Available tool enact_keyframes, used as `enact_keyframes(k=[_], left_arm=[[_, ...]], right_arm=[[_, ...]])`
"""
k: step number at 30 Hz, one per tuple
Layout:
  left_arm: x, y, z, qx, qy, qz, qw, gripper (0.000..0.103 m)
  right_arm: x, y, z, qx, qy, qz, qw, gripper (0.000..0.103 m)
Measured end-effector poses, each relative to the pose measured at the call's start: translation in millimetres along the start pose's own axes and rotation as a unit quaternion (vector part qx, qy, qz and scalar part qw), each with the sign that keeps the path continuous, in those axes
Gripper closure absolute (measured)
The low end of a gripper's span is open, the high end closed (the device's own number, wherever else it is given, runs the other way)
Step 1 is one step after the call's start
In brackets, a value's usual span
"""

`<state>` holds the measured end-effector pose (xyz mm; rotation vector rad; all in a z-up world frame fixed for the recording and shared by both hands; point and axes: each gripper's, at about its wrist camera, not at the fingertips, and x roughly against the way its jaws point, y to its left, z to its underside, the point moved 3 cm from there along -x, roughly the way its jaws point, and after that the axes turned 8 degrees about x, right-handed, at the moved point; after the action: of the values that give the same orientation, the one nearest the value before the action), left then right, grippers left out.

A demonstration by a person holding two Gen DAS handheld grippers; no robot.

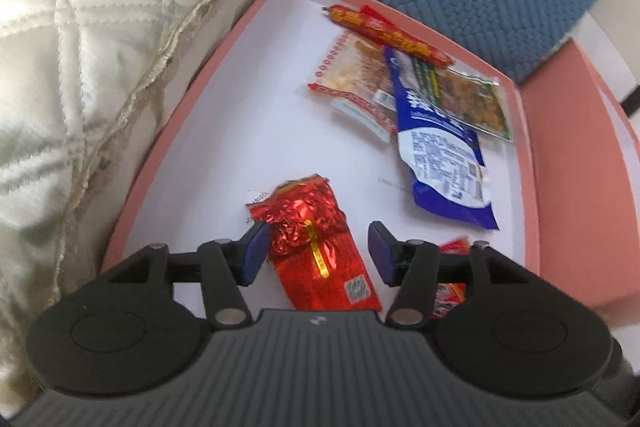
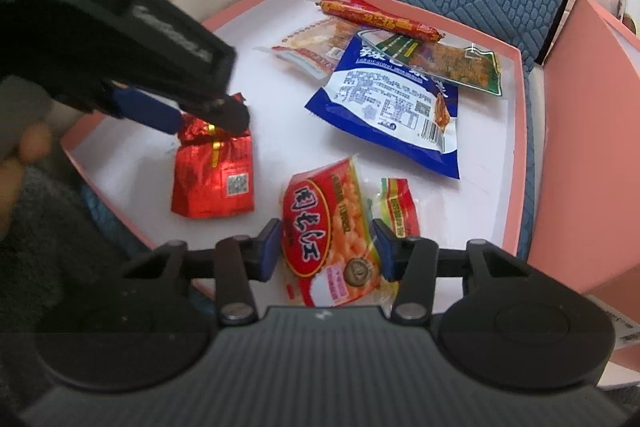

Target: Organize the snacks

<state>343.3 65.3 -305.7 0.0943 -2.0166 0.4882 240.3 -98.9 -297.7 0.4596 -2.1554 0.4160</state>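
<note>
Behind the spread left tool (image 1: 318, 253), a red packet (image 1: 452, 283) is mostly hidden; right tool (image 2: 328, 247) grip unclear.

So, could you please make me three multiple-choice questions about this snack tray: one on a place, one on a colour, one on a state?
1. Where does the sausage stick lie?
A. At the far edge of the pink tray
B. On the pillow
C. Outside the tray, on the floor

2. What colours has the largest packet?
A. Green and black
B. Blue and white
C. All yellow

3. How is the left gripper?
A. Shut on the sausage stick
B. Shut, empty
C. Open, with the red foil packet between its jaws

Key: 1 A, it lies along the far rim. 2 B, it has a blue border around a white panel. 3 C, one pad stands clear of the foil.
</note>
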Motion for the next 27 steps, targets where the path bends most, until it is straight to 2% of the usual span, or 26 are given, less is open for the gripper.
enact_keyframes(k=[7,11,18,27], left_arm=[[-7.8,7.7,-1.7,0.028,-0.007,-0.027,0.9992,0.041],[-9.6,8.9,-2.7,0.012,-0.002,-0.024,0.9996,0.040],[-19.1,-0.2,-5.4,-0.025,-0.001,-0.034,0.9991,0.033],[-24.0,-15.6,0.9,-0.059,-0.022,-0.054,0.9966,0.034]], right_arm=[[-7.2,7.4,-7.4,0.034,0.000,-0.013,0.999,0.078],[-7.0,12.3,-6.6,0.035,-0.002,-0.030,0.999,0.090],[-5.2,12.4,-4.5,0.019,-0.006,-0.044,0.999,0.091],[-2.4,10.0,-1.8,0.005,-0.009,-0.042,0.999,0.092]])
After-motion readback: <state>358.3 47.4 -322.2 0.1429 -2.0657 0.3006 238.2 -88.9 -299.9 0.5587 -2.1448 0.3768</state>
